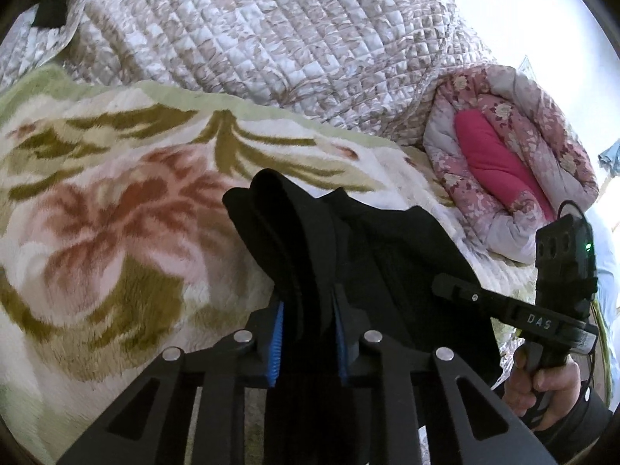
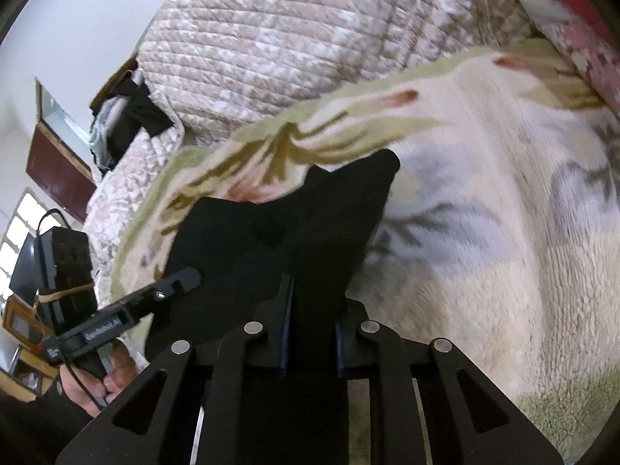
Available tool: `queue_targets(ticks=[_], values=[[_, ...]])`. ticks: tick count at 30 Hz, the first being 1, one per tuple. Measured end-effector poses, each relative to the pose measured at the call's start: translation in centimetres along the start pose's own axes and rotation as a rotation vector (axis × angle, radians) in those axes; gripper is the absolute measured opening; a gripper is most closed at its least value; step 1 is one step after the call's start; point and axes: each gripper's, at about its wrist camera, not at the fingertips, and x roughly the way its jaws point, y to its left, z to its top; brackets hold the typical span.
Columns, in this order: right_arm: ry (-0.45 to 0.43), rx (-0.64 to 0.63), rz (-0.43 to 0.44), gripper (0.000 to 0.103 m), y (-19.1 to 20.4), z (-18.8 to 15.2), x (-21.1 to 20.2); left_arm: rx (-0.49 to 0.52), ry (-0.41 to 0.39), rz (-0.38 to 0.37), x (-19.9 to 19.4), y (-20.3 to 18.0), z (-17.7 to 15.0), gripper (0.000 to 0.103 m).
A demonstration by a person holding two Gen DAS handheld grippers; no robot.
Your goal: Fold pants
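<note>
The black pants (image 1: 372, 248) hang between my two grippers above a fleece blanket with a flower pattern (image 1: 116, 213). My left gripper (image 1: 308, 310) is shut on a bunched fold of the pants between its blue pads (image 1: 276, 341). My right gripper (image 2: 312, 310) is shut on another edge of the pants (image 2: 271, 232), which spread out in front of it. The right gripper also shows at the right of the left wrist view (image 1: 457, 290), and the left gripper at the left of the right wrist view (image 2: 182, 283). The lower part of the pants is hidden.
A quilted beige cover (image 1: 252, 27) is piled behind the blanket. A rolled pink floral quilt (image 1: 503, 162) lies at the far right. Dark wooden furniture (image 2: 58, 166) and a window (image 2: 15, 240) stand at the left in the right wrist view.
</note>
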Motion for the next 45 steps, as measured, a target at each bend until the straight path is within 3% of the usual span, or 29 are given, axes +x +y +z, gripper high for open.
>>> queue_targets(ticks=[5, 10, 18, 20, 22, 24, 26, 31, 35, 39, 42, 45], values=[[-0.011, -0.029, 0.027, 0.016, 1.9, 2.5, 0.2, 0.018, -0.004, 0.016, -0.5, 0.1, 1.8, 0.023], [-0.009, -0.067, 0.029, 0.016, 3.2, 6.4, 2.4, 0.028, -0.027, 0.046, 0.2, 1.2, 5.8, 0.023], [0.001, -0.06, 0.02, 0.016, 1.6, 11.6, 7.9, 0.055, -0.05, 0.086, 4.9, 4.6, 10.4, 0.023], [0.015, -0.041, 0.014, 0.017, 0.3, 12.1, 9.8, 0.036, -0.023, 0.097, 6.6, 5.8, 10.6, 0.025], [0.058, -0.029, -0.041, 0.019, -1.0, 11.9, 11.5, 0.016, 0.015, 0.135, 8.1, 7.1, 10.4, 0.033], [0.093, -0.018, -0.07, 0.033, -2.0, 11.6, 12.1, -0.029, 0.028, 0.123, 8.2, 8.4, 10.2, 0.038], [0.066, -0.014, -0.104, 0.035, -2.6, 11.6, 11.2, -0.052, 0.026, 0.112, 7.5, 8.7, 10.3, 0.038], [-0.034, -0.046, -0.158, 0.035, -1.2, 11.5, 7.1, -0.058, -0.046, 0.184, 4.3, 8.3, 9.8, 0.035], [-0.06, -0.163, -0.189, 0.035, 2.1, 9.5, 6.2, -0.003, -0.106, 0.163, 1.8, 5.7, 8.5, 0.035], [-0.006, -0.259, -0.214, 0.034, 4.6, 6.3, 7.3, 0.061, -0.08, 0.143, 1.8, 3.3, 5.9, 0.035], [0.09, -0.315, -0.263, 0.035, 4.5, 4.2, 9.6, 0.132, -0.048, 0.217, 3.4, 2.7, 4.5, 0.035], [0.072, -0.407, -0.289, 0.036, 4.8, 3.5, 10.0, 0.149, -0.065, 0.249, 4.1, 3.0, 4.6, 0.035]])
